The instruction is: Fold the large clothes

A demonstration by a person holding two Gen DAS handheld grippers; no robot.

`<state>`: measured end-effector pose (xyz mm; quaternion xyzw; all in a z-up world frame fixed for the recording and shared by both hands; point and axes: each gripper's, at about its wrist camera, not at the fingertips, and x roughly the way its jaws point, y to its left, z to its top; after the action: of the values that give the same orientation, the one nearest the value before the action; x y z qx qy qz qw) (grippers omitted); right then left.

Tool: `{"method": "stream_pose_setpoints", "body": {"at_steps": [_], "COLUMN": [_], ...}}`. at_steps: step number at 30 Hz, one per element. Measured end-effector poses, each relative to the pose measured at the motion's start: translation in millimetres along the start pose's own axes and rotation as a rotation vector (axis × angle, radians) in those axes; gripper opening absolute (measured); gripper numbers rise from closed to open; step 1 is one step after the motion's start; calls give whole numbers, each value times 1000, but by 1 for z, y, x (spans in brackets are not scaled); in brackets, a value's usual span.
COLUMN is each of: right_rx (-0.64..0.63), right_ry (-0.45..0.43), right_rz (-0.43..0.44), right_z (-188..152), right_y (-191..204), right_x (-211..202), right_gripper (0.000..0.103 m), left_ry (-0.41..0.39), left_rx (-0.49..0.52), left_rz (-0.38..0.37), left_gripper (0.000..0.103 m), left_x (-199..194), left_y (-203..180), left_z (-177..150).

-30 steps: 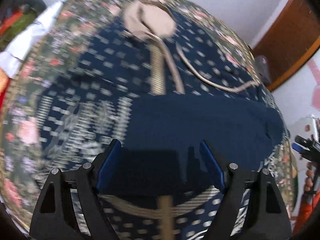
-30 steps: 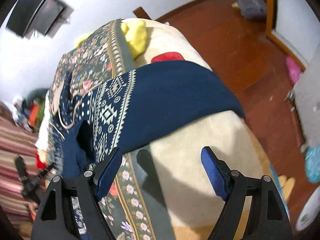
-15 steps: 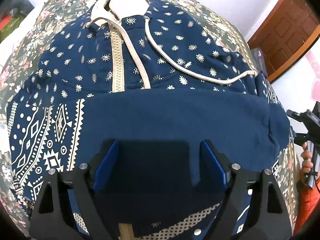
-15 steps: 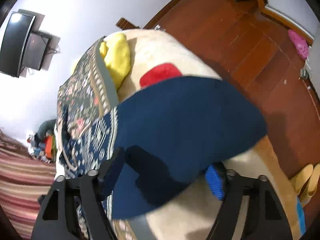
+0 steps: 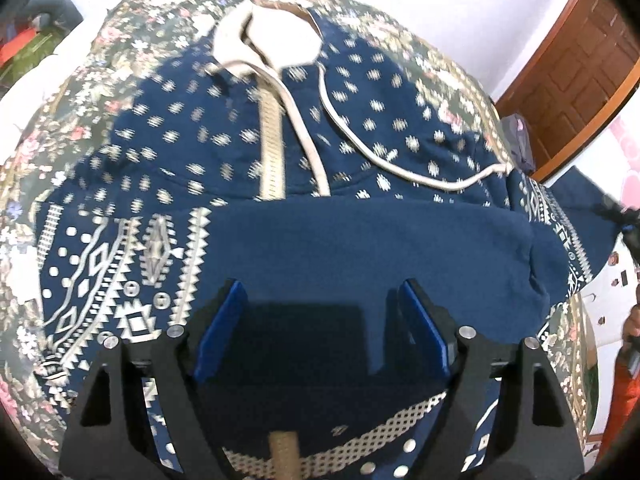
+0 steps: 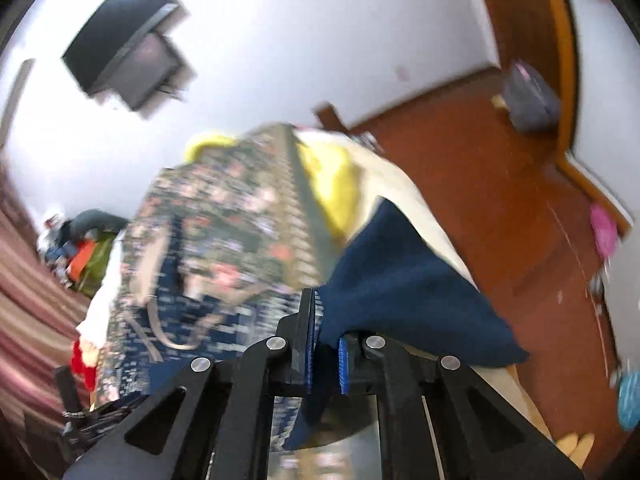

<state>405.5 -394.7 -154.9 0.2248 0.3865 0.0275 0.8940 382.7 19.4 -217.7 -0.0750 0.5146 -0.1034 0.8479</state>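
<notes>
A navy hoodie [image 5: 360, 148] with a cream pattern lies spread face up on a floral bedspread [image 5: 132, 36], filling the centre of the left wrist view. Its cream-lined hood [image 5: 266, 42] sits at the top centre, the zipper [image 5: 272, 148] runs down the middle, and two cream drawstrings [image 5: 400, 164] trail toward the right of the frame. One plain navy sleeve [image 5: 380, 248] is folded across the chest, lying as a horizontal band through the middle of the frame. The left gripper [image 5: 320, 328] is at the lower centre, its blue-padded jaws spread wide above this folded sleeve; the pads do not press on the cloth. In the right wrist view, which is blurred, the right gripper [image 6: 324, 344] stands at the lower centre with its jaws having just closed, pressed together on a fold of plain navy sleeve cloth [image 6: 408, 288] that rises from between the pads and drapes toward the right of the frame. The patterned body of the hoodie lies at the lower left of that view on the bedspread. A yellow item [image 6: 332, 184] lies on the bed at the centre, a dark television [image 6: 124, 60] hangs on the wall at the upper left, and a wooden floor [image 6: 500, 208] fills the right side.
</notes>
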Motion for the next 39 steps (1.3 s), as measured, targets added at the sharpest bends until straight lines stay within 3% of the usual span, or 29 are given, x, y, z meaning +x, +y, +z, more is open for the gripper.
{"method": "stream_pose_setpoints", "body": {"at_steps": [6,11,16,22,27,33,39], "right_rx": [-111,-214,-323,-388,-353,-342,-401], "right_ry": [-18,72,235,439,481,513,524], "right_rz": [146,210,193,45,110,145,118], "right_z": [0,-36,-95,-154,-151,-149,-153], "right_y": [83,150,185,169,145,128,109], "right_x": [-17,7,51,96,90,72,47], "right_gripper": [7,7,7,8,8,8,8], "left_ry": [-72,-103,-123,-93,-53,58,108], "left_rx": [-12,10,19,44,75,112,144], "left_rz": [-41,-39,-58,-89,-131,-168,-115], "left_gripper": [78,78,78,78,78,78,78], "left_x": [-43,-71,-90,-80,-59,-7,26], "left_y": [18,25,30,13,-16,-62,-85], "left_z": [-5,-12,-17,-18,-13,-5,-3]}}
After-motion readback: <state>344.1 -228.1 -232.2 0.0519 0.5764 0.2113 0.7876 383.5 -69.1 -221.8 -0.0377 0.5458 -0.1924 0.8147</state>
